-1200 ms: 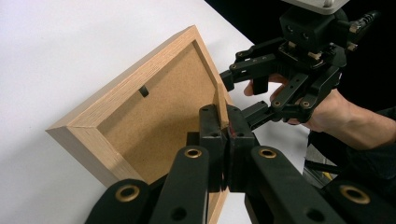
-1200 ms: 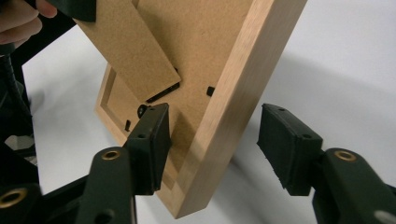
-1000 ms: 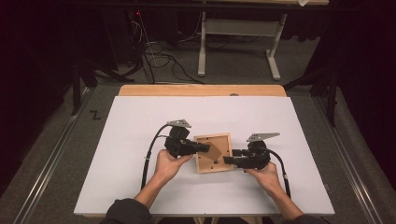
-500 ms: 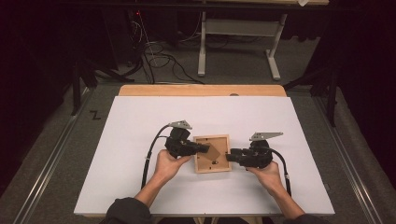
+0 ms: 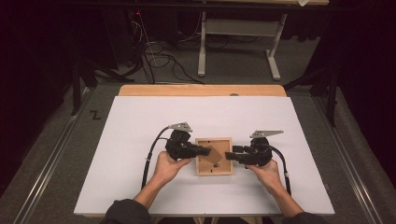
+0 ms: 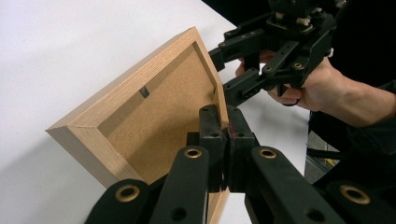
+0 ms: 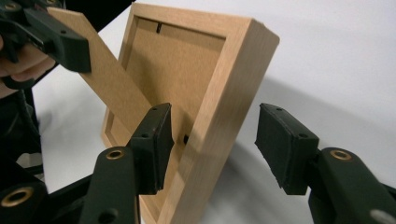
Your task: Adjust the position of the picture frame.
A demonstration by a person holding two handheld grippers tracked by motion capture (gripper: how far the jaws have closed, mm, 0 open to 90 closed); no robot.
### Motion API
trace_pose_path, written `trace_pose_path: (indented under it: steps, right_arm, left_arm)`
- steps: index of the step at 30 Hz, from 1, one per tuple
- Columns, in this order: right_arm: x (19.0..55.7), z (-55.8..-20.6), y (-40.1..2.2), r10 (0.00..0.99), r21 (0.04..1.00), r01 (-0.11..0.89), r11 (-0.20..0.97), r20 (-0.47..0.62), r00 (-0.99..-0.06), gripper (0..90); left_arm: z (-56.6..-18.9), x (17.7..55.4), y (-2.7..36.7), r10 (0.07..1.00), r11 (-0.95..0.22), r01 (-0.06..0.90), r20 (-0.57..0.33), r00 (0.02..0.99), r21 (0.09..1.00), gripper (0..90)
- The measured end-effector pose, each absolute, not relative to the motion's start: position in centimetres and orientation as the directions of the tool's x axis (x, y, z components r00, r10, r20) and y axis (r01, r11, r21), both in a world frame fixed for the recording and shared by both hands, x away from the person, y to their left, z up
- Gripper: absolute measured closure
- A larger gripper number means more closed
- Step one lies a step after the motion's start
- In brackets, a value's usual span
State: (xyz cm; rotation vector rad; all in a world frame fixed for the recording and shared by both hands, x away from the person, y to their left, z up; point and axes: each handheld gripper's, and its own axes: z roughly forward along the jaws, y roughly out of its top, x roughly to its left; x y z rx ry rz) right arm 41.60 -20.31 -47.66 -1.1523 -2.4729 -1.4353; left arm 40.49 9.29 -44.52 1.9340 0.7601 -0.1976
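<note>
The big white surface [image 5: 140,140] lies under both my jaws. On it, between my two jaws, lies the wooden picture frame [image 5: 214,156], back side up. I see its brown backing board [image 6: 159,121] inside the light wood rim.

My left gripper [image 5: 201,150] reaches in over the frame's left edge. Its jaws are clenched tight on the frame's thin brown stand [image 7: 109,81], the flat leg that swings out from the back. In my left gripper view the jaws press together right in front of me, with the stand's top end pinched between them. The stand slants up off the backing board toward my left jaws.

My right gripper [image 5: 229,156] comes in at the frame's right edge. Its jaws are spread wide and have just been opening. The right rim of the frame [image 7: 224,107] stands between them, closer to one jaw than the other. The pads [image 7: 156,140] do not squeeze it.

A small dark clip [image 6: 144,91] sits on the backing board near the far rim, well ahead of my left jaws.
</note>
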Motion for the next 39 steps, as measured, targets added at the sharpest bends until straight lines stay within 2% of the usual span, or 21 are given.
trace_pose_path:
  steps: [9, 18, 31, 34, 39]
  right_arm:
    - [42.3, -47.5, -20.2, 0.541, 0.719, 0.647, 0.254, 0.448, -0.711, 45.7]
    - [42.9, -48.1, -19.9, 0.503, 0.69, 0.683, 0.239, 0.514, -0.695, 45.0]
    - [43.1, -48.0, -20.4, 0.488, 0.688, 0.699, 0.197, 0.55, -0.678, 53.8]
    - [43.1, -47.9, -20.5, 0.49, 0.693, 0.695, 0.192, 0.546, -0.68, 57.6]
    - [43.1, -47.8, -20.6, 0.484, 0.697, 0.692, 0.188, 0.547, -0.683, 59.0]
  left_arm:
    - [-45.0, 40.5, 9.5, 0.386, -0.27, 0.597, -0.483, 0.786, 0.755, 88.2]
    - [-45.1, 40.4, 9.4, 0.362, -0.271, 0.586, -0.483, 0.797, 0.764, 88.2]
    - [-45.7, 40.8, 9.6, 0.337, -0.275, 0.563, -0.47, 0.816, 0.779, 87.5]
    - [-45.9, 40.9, 9.6, 0.34, -0.297, 0.564, -0.467, 0.816, 0.77, 85.0]
    - [-45.9, 41.0, 9.8, 0.33, -0.299, 0.568, -0.476, 0.815, 0.767, 84.3]
